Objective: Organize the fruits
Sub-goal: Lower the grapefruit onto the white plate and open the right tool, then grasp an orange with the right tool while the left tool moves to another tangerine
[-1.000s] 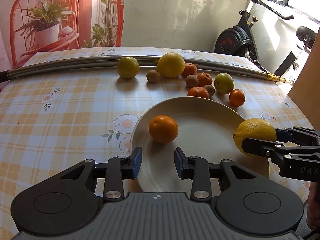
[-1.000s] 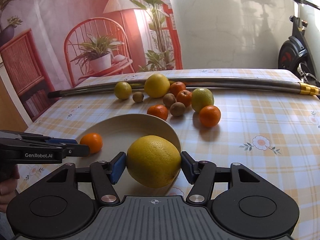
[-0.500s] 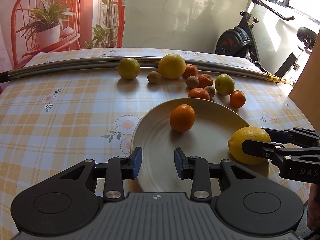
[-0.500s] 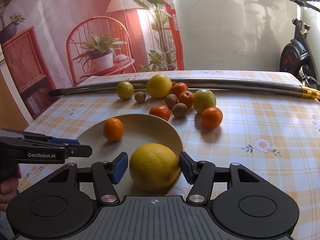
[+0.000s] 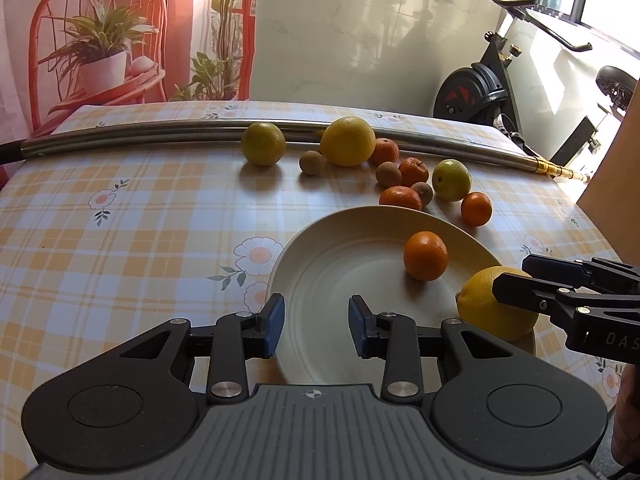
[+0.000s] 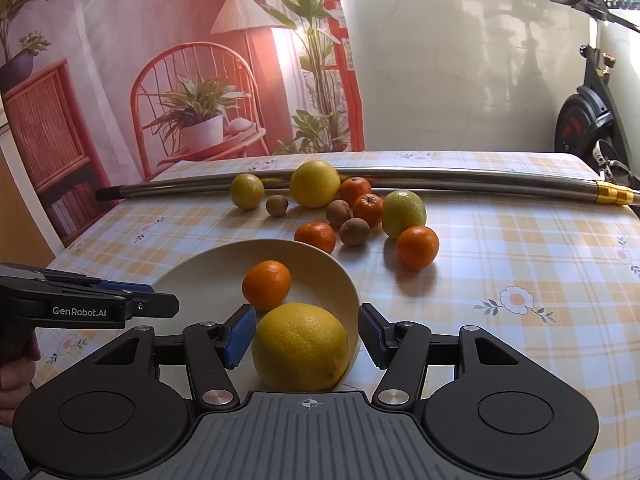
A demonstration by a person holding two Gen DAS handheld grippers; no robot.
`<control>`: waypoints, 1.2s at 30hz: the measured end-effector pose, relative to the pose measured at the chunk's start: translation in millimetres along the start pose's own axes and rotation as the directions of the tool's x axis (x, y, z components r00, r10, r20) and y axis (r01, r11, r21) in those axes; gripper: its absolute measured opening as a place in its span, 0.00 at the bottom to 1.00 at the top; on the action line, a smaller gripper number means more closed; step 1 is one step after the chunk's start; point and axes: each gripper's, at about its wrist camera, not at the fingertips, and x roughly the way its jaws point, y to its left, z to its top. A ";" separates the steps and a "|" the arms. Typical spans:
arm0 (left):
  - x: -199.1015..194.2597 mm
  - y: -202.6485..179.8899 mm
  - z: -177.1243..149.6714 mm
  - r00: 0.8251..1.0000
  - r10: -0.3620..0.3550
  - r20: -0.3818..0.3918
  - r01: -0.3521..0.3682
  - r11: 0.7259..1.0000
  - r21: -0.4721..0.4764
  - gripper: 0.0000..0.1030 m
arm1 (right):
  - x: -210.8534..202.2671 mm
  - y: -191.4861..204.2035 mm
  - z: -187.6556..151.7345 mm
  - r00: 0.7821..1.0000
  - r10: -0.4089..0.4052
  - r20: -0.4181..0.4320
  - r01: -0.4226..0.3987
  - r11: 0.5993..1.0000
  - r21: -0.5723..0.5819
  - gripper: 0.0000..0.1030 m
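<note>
Left gripper (image 5: 316, 330): I see my blue-padded fingers spread apart with nothing between them, hanging over the near left rim of the plate.
Right gripper (image 6: 307, 338): my jaws stand apart on either side of the large yellow lemon (image 6: 301, 346); a gap shows beside each pad, so nothing is clamped.
Plate: the round cream ceramic plate (image 6: 200, 284) sits on the near part of the yellow-and-white checked tablecloth with flower prints (image 6: 520, 248).
Lemon: it rests at the plate's near right rim.
Small orange mandarin (image 6: 267, 285): lies inside the plate, just beyond the lemon; from the left wrist view it sits toward the plate's far right side (image 5: 425, 255).
Loose fruit: beyond the plate I count four more mandarins, three small brown kiwi-like fruits, a yellow-green citrus (image 6: 404, 213) on the right, a big yellow citrus (image 6: 315, 183) farther back and a smaller yellow-green one (image 6: 247, 191) to its left.
Far edge: a long shiny metal pole with a gold end (image 6: 480, 184) runs across the table behind the fruit.
Background: a black exercise bike (image 5: 480, 88) stands far right.
</note>
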 end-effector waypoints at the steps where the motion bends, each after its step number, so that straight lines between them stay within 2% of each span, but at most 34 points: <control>1: -0.1 0.2 0.3 1.000 0.000 0.002 0.000 1.000 -0.003 0.36 | -0.4 -0.5 0.2 1.000 -0.001 0.003 0.001 1.000 0.001 0.52; 11: -0.8 4.7 4.9 1.000 -0.005 0.010 0.005 0.999 -0.050 0.36 | -7.0 -10.6 6.6 0.997 -0.031 0.071 0.032 0.999 -0.013 0.51; 21: -1.3 10.8 18.6 0.999 0.031 0.034 -0.026 0.993 -0.119 0.36 | 3.1 -53.9 22.5 0.984 -0.085 0.155 0.092 0.995 -0.037 0.48; 27: 1.5 9.7 31.2 0.998 0.051 0.047 -0.044 0.989 -0.138 0.36 | 34.9 -86.0 31.9 0.988 -0.075 0.133 0.077 0.997 -0.006 0.46; 36: 9.0 3.8 42.1 0.997 0.062 0.041 -0.056 0.989 -0.134 0.36 | 79.0 -86.6 37.3 0.997 -0.026 0.073 0.031 0.997 -0.070 0.45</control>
